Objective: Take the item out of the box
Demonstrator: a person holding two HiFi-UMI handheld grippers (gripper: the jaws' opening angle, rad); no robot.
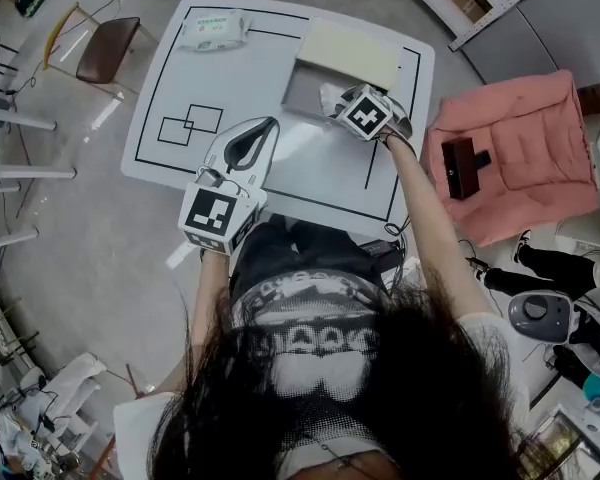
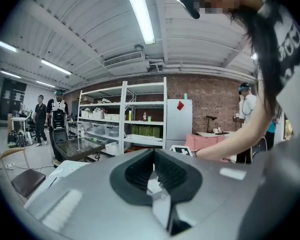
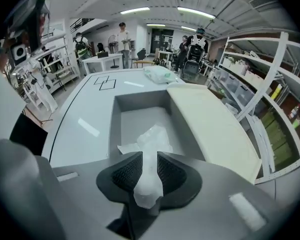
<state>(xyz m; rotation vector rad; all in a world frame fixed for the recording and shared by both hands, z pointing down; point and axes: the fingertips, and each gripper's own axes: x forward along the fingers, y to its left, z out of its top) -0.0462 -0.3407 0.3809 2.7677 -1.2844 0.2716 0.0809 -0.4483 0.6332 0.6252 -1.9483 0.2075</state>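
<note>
White crumpled soft wrapper (image 1: 329, 95) pinched over shallow grey open box (image 1: 298, 96); grasp made, lift-out judged next.
Head view: right gripper (image 1: 336, 102) at the box's near right corner, cream flat lid (image 1: 347, 53) lying open alongside; left gripper (image 1: 271, 125) well apart, above the front of the white black-lined table (image 1: 170, 88). Left gripper view: fingertips together on nothing, aimed at the room. Right gripper view: fingers narrow, clamped on the wrapper (image 3: 149, 149), loose end over the box (image 3: 137, 121) floor, contact unclear. Next, probably: raise clear of the wall with a firm pinch on flimsy material.
</note>
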